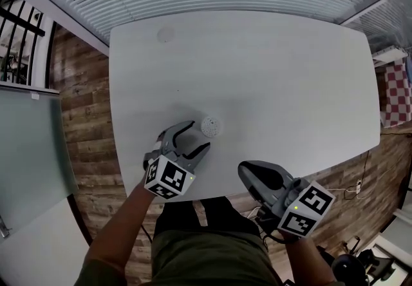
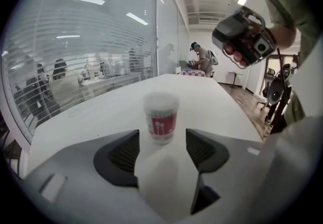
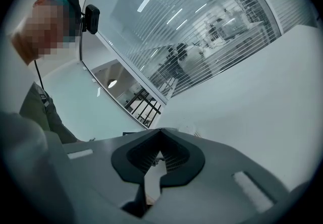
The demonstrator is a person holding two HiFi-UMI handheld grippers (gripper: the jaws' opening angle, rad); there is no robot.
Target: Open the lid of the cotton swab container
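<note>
At the front edge of the table, left gripper jaws wide apart and empty, cotton swab container upright just beyond the tips, lid on, right gripper nearby, jaws together, empty.

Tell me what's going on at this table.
A person stands at a white table with a two-jaw gripper in each hand. The left gripper has its jaws wide open and is lined up on a small cotton swab container, which stands upright just ahead of the gap, untouched. Its lid is on. The right gripper is shut on nothing and waits near the table's front edge, away from the container.
</note>
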